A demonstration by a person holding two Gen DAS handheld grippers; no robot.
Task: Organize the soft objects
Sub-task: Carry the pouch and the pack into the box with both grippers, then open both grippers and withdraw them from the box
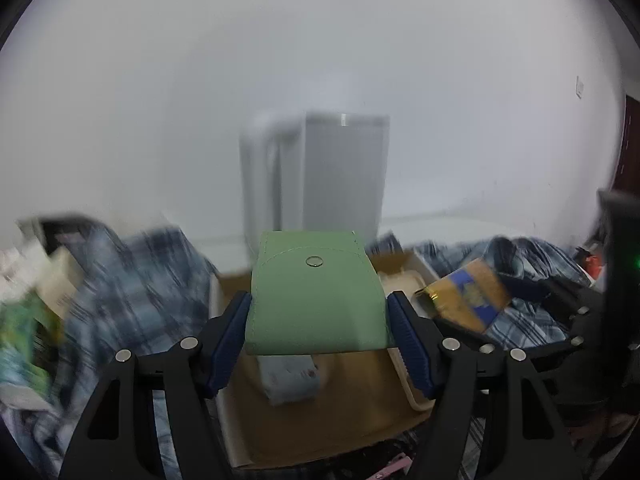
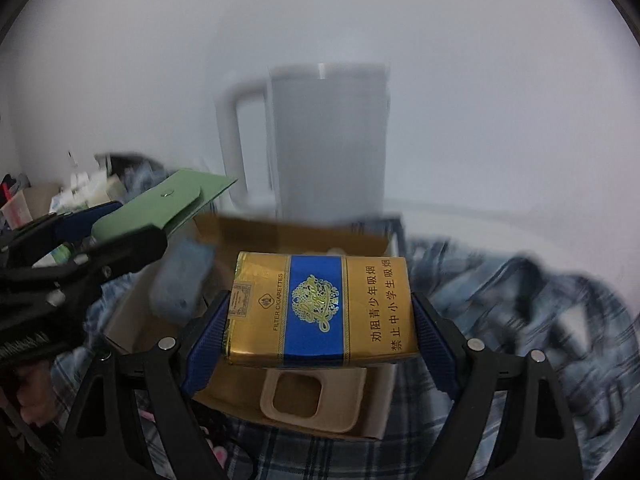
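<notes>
While you've got both hands loaded, you're basically mid-carry: your left gripper (image 1: pixel 318 322) is clamped across the sides of the green pouch (image 1: pixel 316 292), a soft case with a snap button on its flap, and your right gripper (image 2: pixel 320 332) is squeezed onto the cigarette pack (image 2: pixel 320 308). Both are held up in the air over the cardboard box (image 2: pixel 248 236), which sits on the plaid blanket (image 2: pixel 500 320).

So my read is you're at the drop-off step, not the picking step. The box already has a fuzzy blue-grey thing (image 2: pixel 180 284) near its left wall and a beige plastic tray (image 2: pixel 312 396) at the near edge. The pouch hangs roughly over that fuzzy thing, the pack over the tray.

Next move, I'd say: lower one at a time so the two grippers don't bump, since they're pretty near each other over the box. The pouch looks floppy, so get it low before letting go or it'll probably flop over the box edge. Aim for the bare cardboard in the middle.

Readable stuff: the pack is gold with a blue band and an ornate crest, and says "FILTER CIGARETTES" plus Chinese warning text, 劝阻青少年吸烟 and 禁止中小学生吸烟. No writing I can make out on the pouch. The big white jug (image 2: pixel 328 140) behind the box is too blurry to read anything.
</notes>
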